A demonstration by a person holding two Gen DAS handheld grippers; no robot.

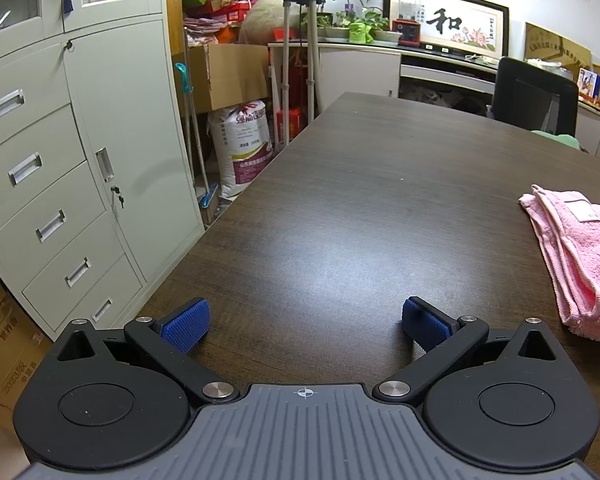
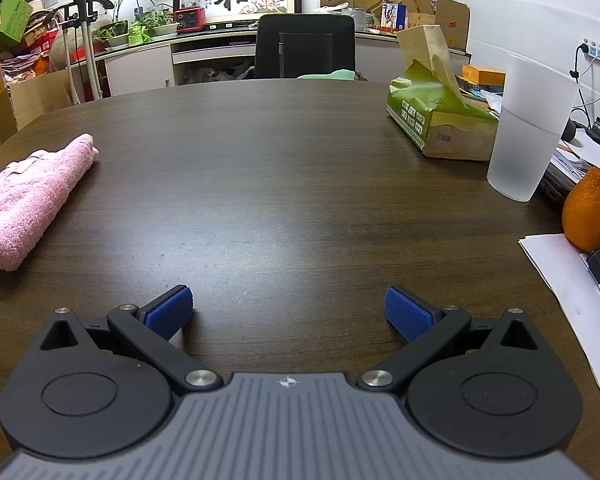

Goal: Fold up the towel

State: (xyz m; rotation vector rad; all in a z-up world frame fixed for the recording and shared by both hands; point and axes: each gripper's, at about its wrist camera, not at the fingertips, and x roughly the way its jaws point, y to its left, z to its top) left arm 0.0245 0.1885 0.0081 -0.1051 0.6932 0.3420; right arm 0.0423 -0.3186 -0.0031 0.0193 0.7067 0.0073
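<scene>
A pink towel (image 1: 580, 256) lies folded into a narrow stack on the dark wood table (image 1: 360, 200), at the right edge of the left wrist view, with a white label on top. In the right wrist view the same towel (image 2: 28, 196) lies at the far left of the table (image 2: 280, 160). My left gripper (image 1: 306, 322) is open and empty, low over the table, left of the towel. My right gripper (image 2: 288, 310) is open and empty, low over the table, right of the towel. Neither gripper touches the towel.
A green tissue box (image 2: 436, 120), a frosted plastic cup (image 2: 528, 128), an orange (image 2: 590, 212) and papers (image 2: 560, 280) stand at the table's right side. A black chair (image 2: 304, 46) stands behind the far edge. White drawers (image 1: 60, 180) stand left of the table.
</scene>
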